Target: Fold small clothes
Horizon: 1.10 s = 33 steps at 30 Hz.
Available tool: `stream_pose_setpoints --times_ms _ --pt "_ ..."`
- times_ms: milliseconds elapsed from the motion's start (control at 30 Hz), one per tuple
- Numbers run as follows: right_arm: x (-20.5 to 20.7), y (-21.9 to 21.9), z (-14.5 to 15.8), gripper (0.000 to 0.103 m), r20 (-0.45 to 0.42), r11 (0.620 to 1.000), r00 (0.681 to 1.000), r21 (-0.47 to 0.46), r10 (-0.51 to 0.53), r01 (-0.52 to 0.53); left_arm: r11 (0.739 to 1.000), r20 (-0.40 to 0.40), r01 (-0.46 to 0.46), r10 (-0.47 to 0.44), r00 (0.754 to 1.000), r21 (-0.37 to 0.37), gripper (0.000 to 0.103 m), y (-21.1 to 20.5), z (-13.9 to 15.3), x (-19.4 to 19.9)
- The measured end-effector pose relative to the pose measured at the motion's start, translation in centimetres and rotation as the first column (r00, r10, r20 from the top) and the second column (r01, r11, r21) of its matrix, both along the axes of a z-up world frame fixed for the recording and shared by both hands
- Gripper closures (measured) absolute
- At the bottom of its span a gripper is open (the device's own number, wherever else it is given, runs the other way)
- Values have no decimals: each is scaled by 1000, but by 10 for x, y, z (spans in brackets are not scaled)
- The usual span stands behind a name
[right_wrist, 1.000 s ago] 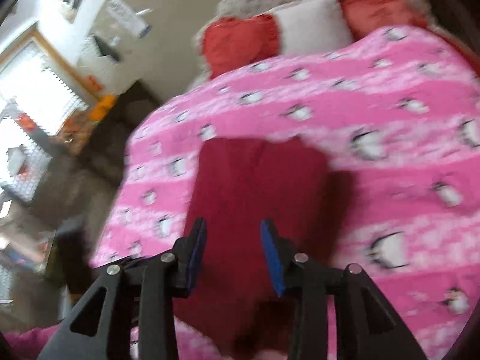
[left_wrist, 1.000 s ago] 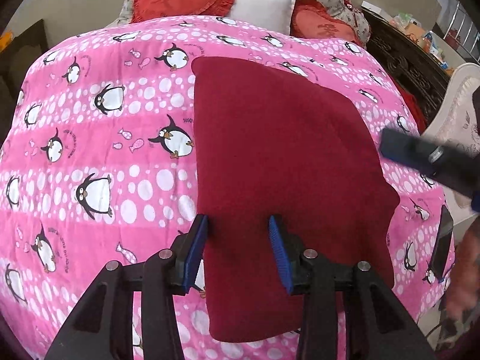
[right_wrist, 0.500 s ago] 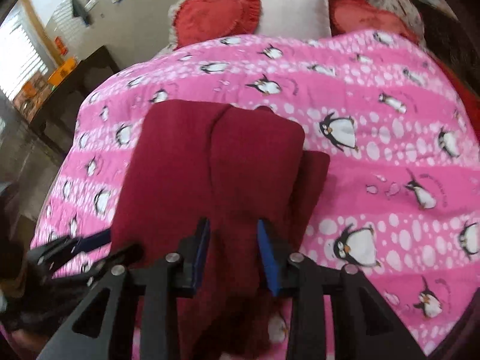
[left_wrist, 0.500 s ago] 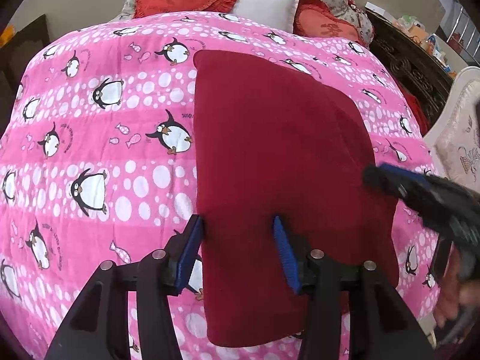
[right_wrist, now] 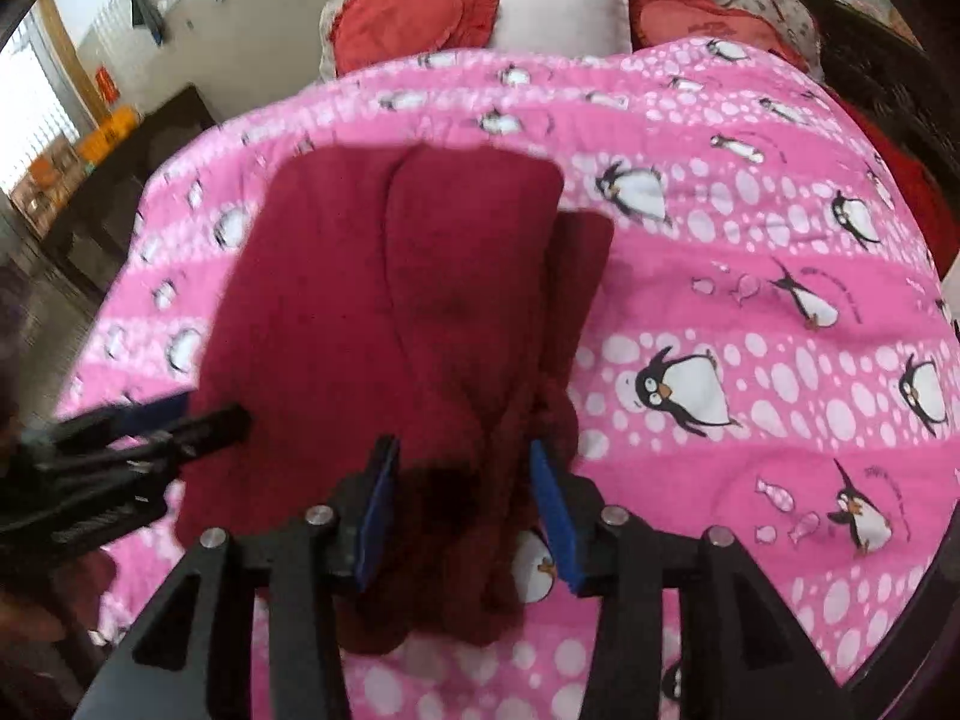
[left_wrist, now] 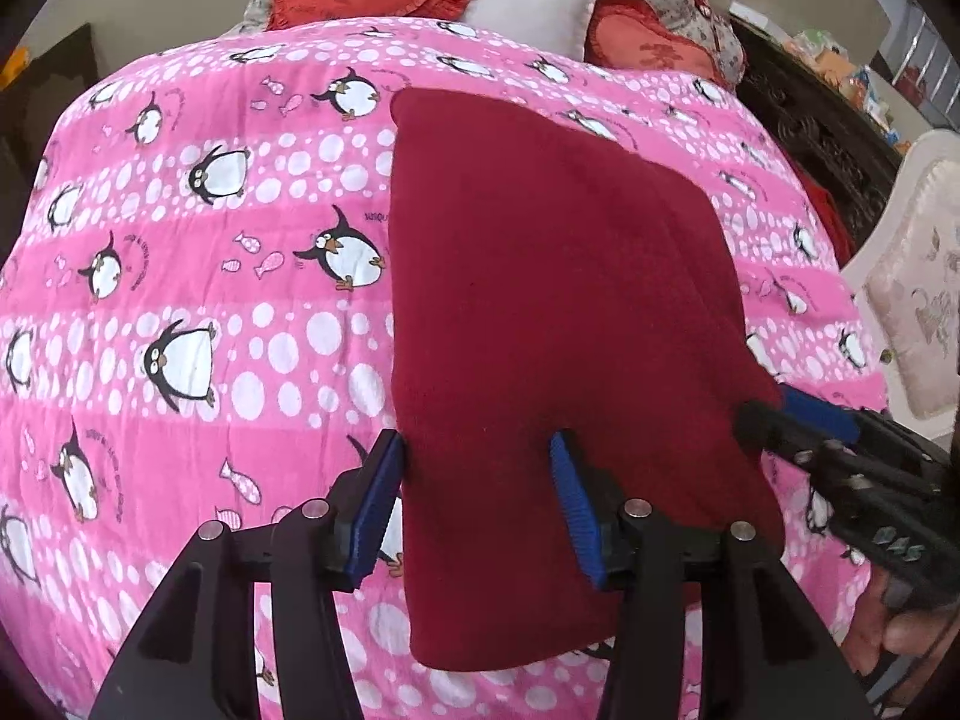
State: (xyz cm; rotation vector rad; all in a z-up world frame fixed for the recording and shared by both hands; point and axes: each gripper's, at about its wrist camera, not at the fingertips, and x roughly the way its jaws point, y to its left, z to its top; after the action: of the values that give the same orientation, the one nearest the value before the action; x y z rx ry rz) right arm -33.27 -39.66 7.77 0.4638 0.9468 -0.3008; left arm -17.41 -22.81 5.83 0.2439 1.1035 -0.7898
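a dark red garment lies on the pink penguin quilt of the bed, near the foot edge and a little toward the bed's right side, its long axis running up toward the pillows at the head. in the left wrist view it reads as a fairly neat, flat, long panel with straight side edges; in the right wrist view a lengthwise seam or fold line shows down its middle, a narrower strip pokes out along its right edge, and the end nearest the foot of the bed is bunched and rumpled.

the left gripper hovers over the near left edge of the cloth with its fingers spread, nothing between them. the right gripper sits over the bunched near end, fingers also spread, straddling the rumpled cloth but not closed on it (whether the pads touch the fabric i cannot tell).

my reading: the lengthwise folding looks mostly done, since the garment is already narrowed into a panel. what seems left is tidying the crumpled near end and folding the panel crosswise, bringing the foot-side end up toward the pillow-side end. no grasp for that has been made.
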Motion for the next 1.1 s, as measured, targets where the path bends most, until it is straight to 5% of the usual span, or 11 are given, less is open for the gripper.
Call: stream_pose_setpoints --times_ms 167,233,267,467,667,900,1100 --pt "0 -5 16 40 81 999 995 7 -54 53 1000 6 -7 7 1000 3 74 2 2 -6" --pt "12 -7 7 48 74 998 996 50 -40 36 1000 9 -3 3 1000 6 74 4 3 -8" --pt "17 -8 0 79 65 996 997 90 -33 27 1000 10 -3 3 1000 8 74 7 5 -10" --pt "12 -6 -2 82 46 998 997 -2 -65 65 1000 59 -26 25 998 15 74 26 17 -12" --pt "0 15 20 75 88 998 994 -31 -57 60 999 96 -50 50 994 0 74 46 33 -18" --pt "-29 49 79 43 180 990 983 -132 -20 44 997 163 -43 53 985 -64 74 69 66 -37" --pt "-46 73 100 34 196 988 980 -148 -25 55 993 218 -18 43 975 -117 74 87 92 -60"
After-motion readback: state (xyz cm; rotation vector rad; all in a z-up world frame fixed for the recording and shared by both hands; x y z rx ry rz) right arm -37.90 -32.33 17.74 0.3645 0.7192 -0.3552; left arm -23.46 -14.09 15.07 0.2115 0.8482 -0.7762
